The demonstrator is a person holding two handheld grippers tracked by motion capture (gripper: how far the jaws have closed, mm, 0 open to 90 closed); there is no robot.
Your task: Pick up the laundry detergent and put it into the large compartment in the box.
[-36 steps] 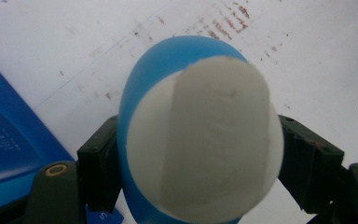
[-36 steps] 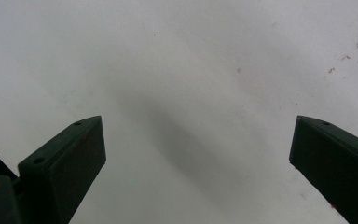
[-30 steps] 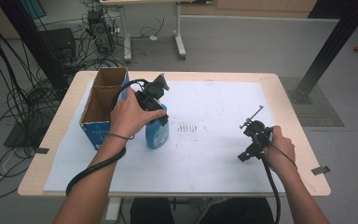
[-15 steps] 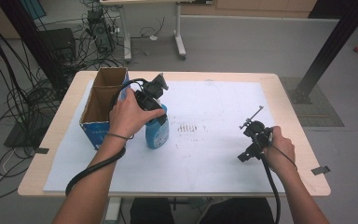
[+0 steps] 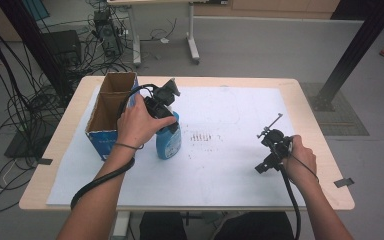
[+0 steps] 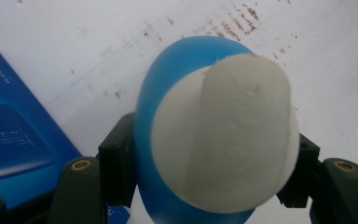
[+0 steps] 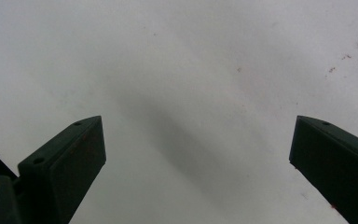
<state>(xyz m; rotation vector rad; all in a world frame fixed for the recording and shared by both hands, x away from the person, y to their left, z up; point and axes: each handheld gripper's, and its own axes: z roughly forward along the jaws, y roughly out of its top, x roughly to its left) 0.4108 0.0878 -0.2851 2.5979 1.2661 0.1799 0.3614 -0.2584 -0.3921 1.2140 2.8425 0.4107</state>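
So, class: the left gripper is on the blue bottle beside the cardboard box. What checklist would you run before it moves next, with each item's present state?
1. Left gripper clamped on the blue bottle: ok.
2. White cap on: ok.
3. Bottle upright: ok.
4. Cardboard box open on top: ok.
5. Right gripper open, apart from the bottle: ok.
6. Bottle lifted off the white sheet: cannot tell.
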